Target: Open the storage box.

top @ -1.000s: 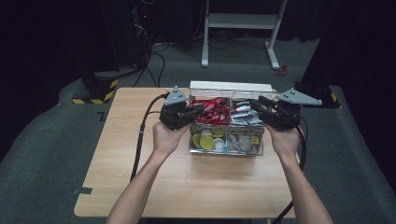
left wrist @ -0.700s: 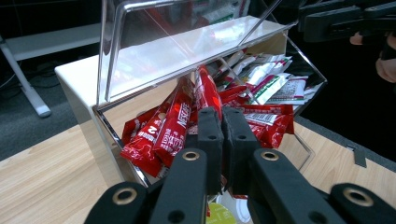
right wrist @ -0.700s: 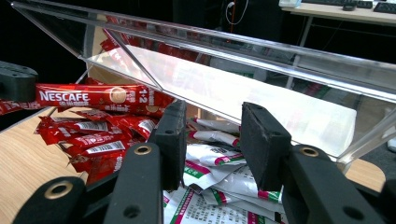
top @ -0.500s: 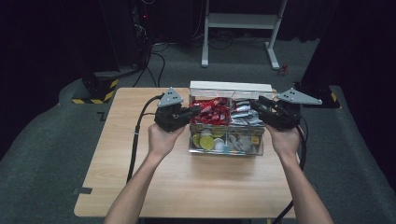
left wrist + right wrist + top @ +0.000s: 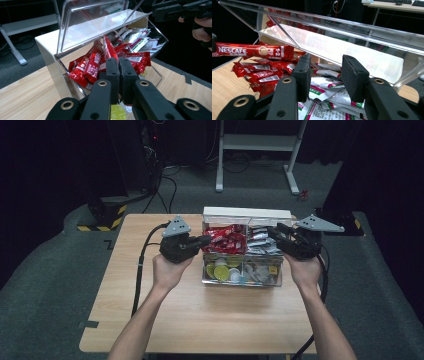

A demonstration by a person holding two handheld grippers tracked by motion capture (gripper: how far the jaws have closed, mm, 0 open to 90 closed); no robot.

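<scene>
A clear plastic box stands on the wooden table with its lid raised at the back. Red Nescafe sachets fill its back left compartment and white sachets the back right. My left gripper is at the box's left side, shut on one red sachet lifted above the pile. My right gripper hovers over the white sachets. Its jaws have just been opening and nothing sits between them.
The box's front compartments hold round capsules and small packets. Bare tabletop lies in front of the box and to its left. Behind the table are a white desk frame, cables and a yellow-black striped block on the floor.
My left gripper has drawn back slightly to the left, away from the red pile. The right hand has stayed in place over the white sachets.
</scene>
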